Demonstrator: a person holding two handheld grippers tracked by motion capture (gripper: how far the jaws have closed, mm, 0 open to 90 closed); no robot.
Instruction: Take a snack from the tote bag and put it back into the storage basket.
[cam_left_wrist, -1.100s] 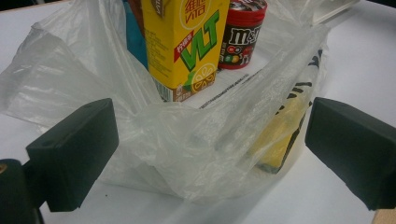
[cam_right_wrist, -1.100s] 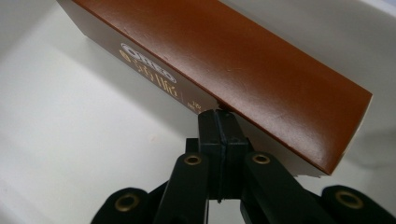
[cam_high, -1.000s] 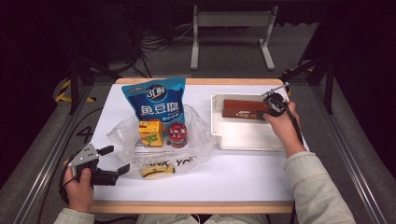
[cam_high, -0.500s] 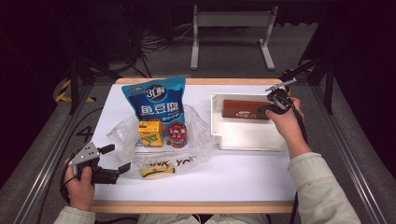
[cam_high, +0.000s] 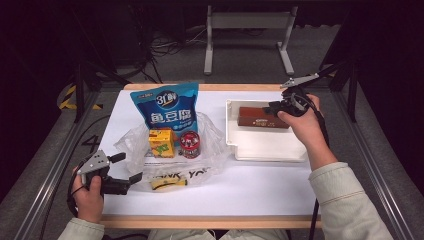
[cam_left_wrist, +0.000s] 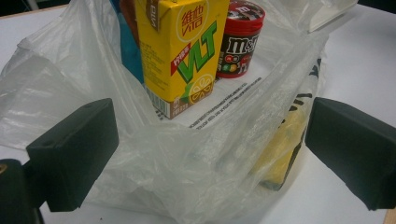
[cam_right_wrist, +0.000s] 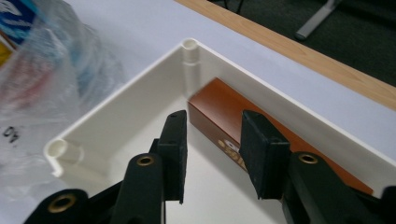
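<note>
Box (cam_high: 262, 117): brown, gold print. Tray (cam_high: 270, 147): white. Carton (cam_left_wrist: 180, 51): yellow, green lettering. Pouch (cam_high: 165, 107): blue. Tin (cam_left_wrist: 240, 39): red-lidded.

Brown box (cam_high: 262, 117) flat in white tray (cam_high: 270, 149)

This looks like a lab or test room set up for recording. A white-topped worktop (cam_high: 250, 190) with a wooden edge stands on grey carpet (cam_high: 390, 150), with dark surroundings, loose cables (cam_high: 170, 45) on the floor behind and a metal stand (cam_high: 247, 30) beyond the far edge.
</note>
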